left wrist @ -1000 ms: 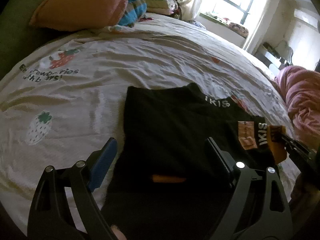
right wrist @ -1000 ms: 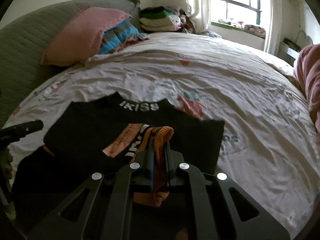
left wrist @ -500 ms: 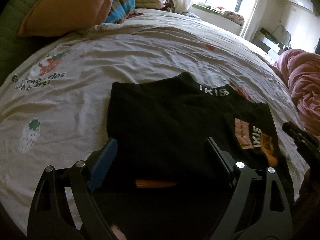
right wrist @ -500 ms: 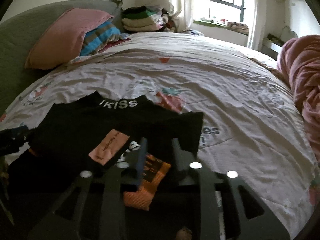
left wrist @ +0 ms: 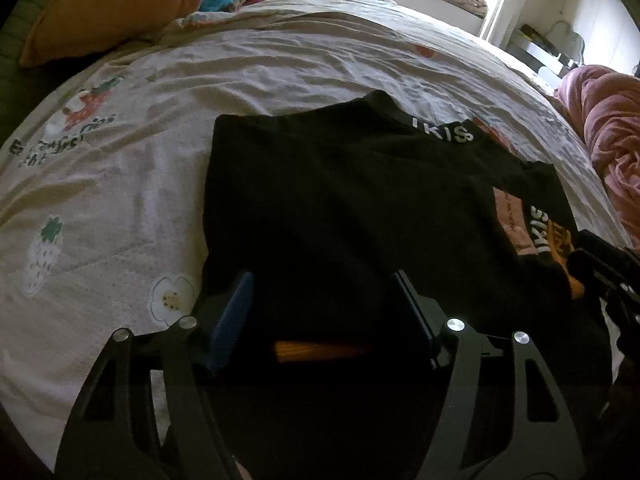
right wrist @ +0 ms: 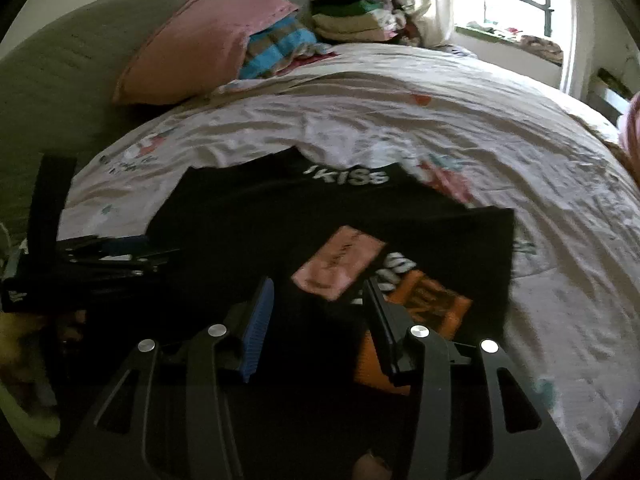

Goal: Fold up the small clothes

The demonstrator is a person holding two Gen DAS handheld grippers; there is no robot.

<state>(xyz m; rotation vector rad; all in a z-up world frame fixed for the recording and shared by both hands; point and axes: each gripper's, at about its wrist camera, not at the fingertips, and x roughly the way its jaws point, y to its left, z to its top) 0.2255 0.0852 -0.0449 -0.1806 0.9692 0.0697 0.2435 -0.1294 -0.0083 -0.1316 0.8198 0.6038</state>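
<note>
daylight enters from the window (right wrist: 516,4) at the upper right of both views, where it blows out to white glare. the bedsheet (left wrist: 280,64) near it is bright, while the lower half of each frame falls into deep shadow, so the black garment (left wrist: 352,208) loses nearly all detail. the right wrist view is smeared by motion blur, softest at the lower left. fisheye distortion bows the bed and darkens the corners.
</note>
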